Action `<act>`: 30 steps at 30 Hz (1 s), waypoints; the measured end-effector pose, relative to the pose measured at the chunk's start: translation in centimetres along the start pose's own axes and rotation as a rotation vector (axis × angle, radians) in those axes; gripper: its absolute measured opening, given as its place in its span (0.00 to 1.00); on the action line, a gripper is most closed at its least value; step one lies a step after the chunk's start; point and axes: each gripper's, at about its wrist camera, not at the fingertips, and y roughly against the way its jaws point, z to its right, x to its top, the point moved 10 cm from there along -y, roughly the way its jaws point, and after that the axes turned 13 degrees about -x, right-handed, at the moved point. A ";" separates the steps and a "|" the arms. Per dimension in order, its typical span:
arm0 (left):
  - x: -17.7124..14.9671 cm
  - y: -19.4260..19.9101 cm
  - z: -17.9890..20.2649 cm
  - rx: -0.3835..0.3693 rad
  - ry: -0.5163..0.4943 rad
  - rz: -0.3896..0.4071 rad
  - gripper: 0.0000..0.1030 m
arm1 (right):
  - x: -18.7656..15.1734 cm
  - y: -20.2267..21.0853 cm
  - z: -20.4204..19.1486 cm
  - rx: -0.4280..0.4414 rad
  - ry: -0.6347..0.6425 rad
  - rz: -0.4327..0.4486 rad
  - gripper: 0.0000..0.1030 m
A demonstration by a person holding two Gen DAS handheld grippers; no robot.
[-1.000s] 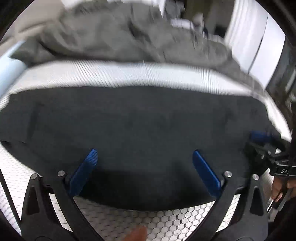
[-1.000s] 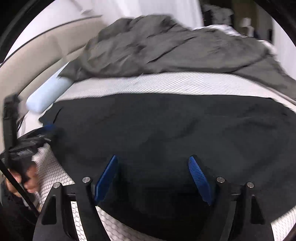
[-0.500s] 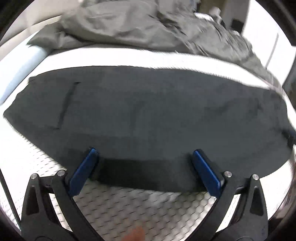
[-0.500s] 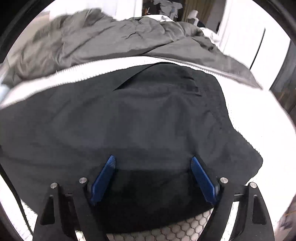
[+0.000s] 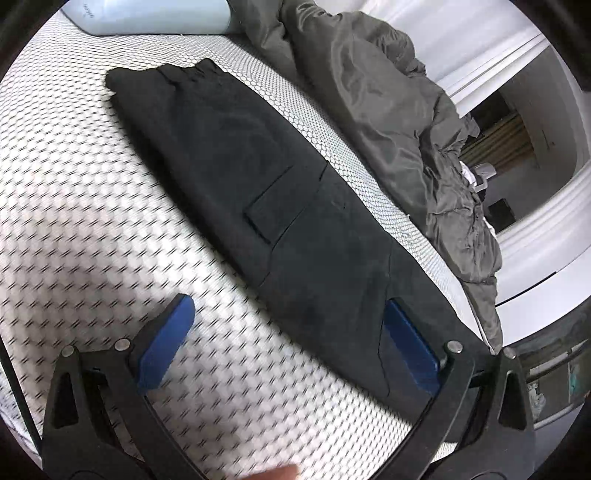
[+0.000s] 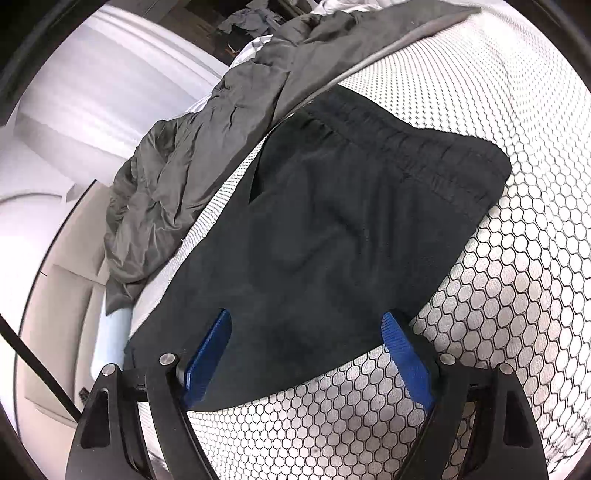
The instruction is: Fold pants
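Black pants lie flat in a long strip on the white honeycomb mattress, waistband at the far left, a side pocket flap mid-length. My left gripper is open and empty, hovering over the leg end; its right finger is over the cloth, its left over bare mattress. In the right wrist view the pants show their elastic waistband end at upper right. My right gripper is open and empty just above the near edge of the cloth.
A crumpled grey duvet lies along the far side of the pants, also in the right wrist view. A pale blue pillow sits beyond the waistband. White wall and bed edge at left.
Both grippers have pulled away from the middle of the pants and swung outwards: the left now views the pants lengthwise from the leg end, the right looks at the waistband end. Both stay open.
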 end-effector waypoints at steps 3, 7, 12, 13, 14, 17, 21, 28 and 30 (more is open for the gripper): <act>1.3 -1.9 0.0 -0.019 0.027 0.011 0.88 | 1.9 -1.7 -1.0 0.003 -0.006 0.015 0.83; 2.5 -3.4 -0.4 0.017 0.012 0.025 0.71 | 4.0 -3.4 -0.9 0.013 -0.068 0.058 0.71; 2.9 -4.6 -0.4 0.098 -0.031 0.057 0.37 | 5.1 -5.5 -0.9 -0.006 -0.104 0.048 0.34; 2.9 -4.6 -0.6 0.102 -0.022 0.061 0.33 | 5.1 -5.5 -0.9 0.000 -0.116 0.045 0.33; 2.7 -4.2 -0.9 0.091 -0.011 0.062 0.33 | 4.8 -5.3 -0.6 0.008 -0.133 0.035 0.33; 2.5 -4.1 -1.4 0.066 0.032 0.046 0.33 | 3.3 -3.6 0.8 0.030 -0.182 -0.007 0.34; 1.3 -3.6 -1.2 0.039 0.064 -0.017 0.37 | 1.7 -1.1 2.6 0.054 -0.188 -0.045 0.43; 0.9 -5.0 0.0 -0.012 0.045 -0.057 0.70 | 2.3 -2.5 2.0 0.029 -0.164 -0.067 0.64; 1.4 -5.7 0.2 -0.001 0.031 -0.040 0.72 | 3.6 -3.3 0.9 0.051 -0.136 -0.026 0.81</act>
